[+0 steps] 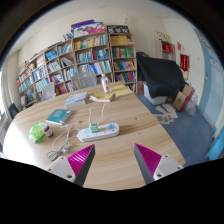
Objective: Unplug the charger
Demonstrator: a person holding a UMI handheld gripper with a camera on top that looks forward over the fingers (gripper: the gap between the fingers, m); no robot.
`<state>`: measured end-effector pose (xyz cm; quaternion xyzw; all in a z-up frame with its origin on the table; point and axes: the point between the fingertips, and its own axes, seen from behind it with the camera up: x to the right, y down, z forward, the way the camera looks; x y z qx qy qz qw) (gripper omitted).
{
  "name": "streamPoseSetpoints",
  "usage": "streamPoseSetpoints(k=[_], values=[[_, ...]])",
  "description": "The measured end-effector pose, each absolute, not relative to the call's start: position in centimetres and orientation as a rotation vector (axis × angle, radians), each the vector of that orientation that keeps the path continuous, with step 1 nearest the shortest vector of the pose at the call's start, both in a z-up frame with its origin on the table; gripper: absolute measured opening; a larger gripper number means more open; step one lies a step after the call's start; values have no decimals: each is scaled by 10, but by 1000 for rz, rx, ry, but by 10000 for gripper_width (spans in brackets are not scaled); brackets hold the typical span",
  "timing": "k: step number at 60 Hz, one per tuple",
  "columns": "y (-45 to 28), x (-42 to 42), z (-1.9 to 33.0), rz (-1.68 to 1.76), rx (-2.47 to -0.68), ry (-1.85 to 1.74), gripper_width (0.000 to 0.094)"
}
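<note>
A white power strip (97,131) lies on the wooden table (120,150), just ahead of my fingers and a little left. A small charger (93,123) with a pale top stands plugged in it. A white cable (60,151) runs from the strip's left end toward the near left. My gripper (114,160) is open, with nothing between the magenta pads (80,158), and stays short of the strip.
A green object (38,130) and a teal book (60,116) lie at the left. A pink bottle (105,86), books and a box stand further back. Bookshelves (90,55) line the far wall. A dark chair (155,75) is at the right.
</note>
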<state>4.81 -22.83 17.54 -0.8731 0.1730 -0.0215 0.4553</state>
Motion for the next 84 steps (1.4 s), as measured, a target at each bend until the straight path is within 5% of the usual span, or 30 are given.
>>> streamPoseSetpoints(k=[10,38,44,46,48,49,62,74,80,84], values=[[-188,29,164,-8,-2147,368,830],[-1,-2,54,-90,-2125,162,797],[16,0,40,-89,-2132,165,692],[19,2,33,-92,-2139,171,576],[20,-1,31,-77,-2142,168,361],[24,-1,26,-85,-2139,168,353],[20,-4,32,-16,-2219,153,257],[37,19,176,-44,-1985,74,257],[23,70,197,-164,-2005,50,256],[4,103,178,-198,-2057,91,257]])
